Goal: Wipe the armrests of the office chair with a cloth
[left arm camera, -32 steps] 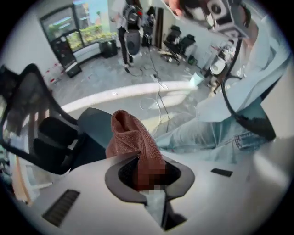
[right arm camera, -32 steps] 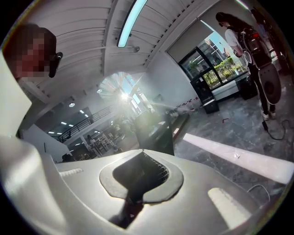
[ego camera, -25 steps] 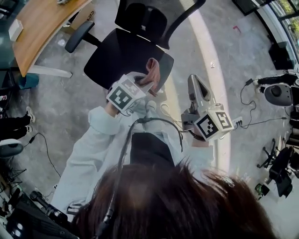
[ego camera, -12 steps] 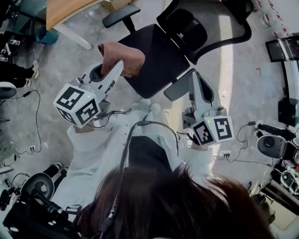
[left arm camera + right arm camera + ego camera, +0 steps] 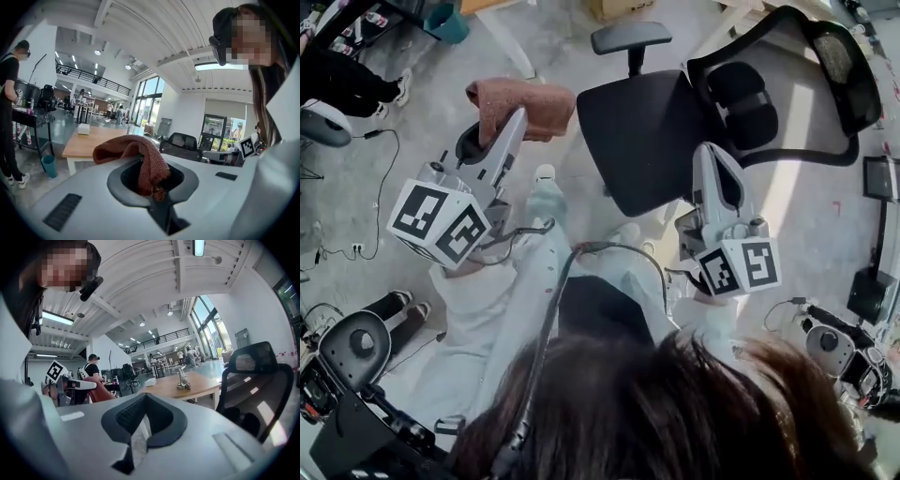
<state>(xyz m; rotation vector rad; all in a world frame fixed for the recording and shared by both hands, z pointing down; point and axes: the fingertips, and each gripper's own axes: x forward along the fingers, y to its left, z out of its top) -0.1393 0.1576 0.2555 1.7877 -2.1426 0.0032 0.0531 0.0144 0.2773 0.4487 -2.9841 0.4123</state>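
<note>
The right gripper (image 5: pixel 710 155) is empty, its jaws pressed together, and its tip lies against the chair (image 5: pixel 649 131) seat's edge. The left gripper (image 5: pixel 516 120) is clamped on a brown cloth (image 5: pixel 525 98), raised left of the seat. Farther off, an armrest (image 5: pixel 630 36) stands apart from the cloth.

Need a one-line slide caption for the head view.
Left gripper holds a reddish-brown cloth off to the side of the black office chair; right gripper shut, empty, by the seat.
</note>
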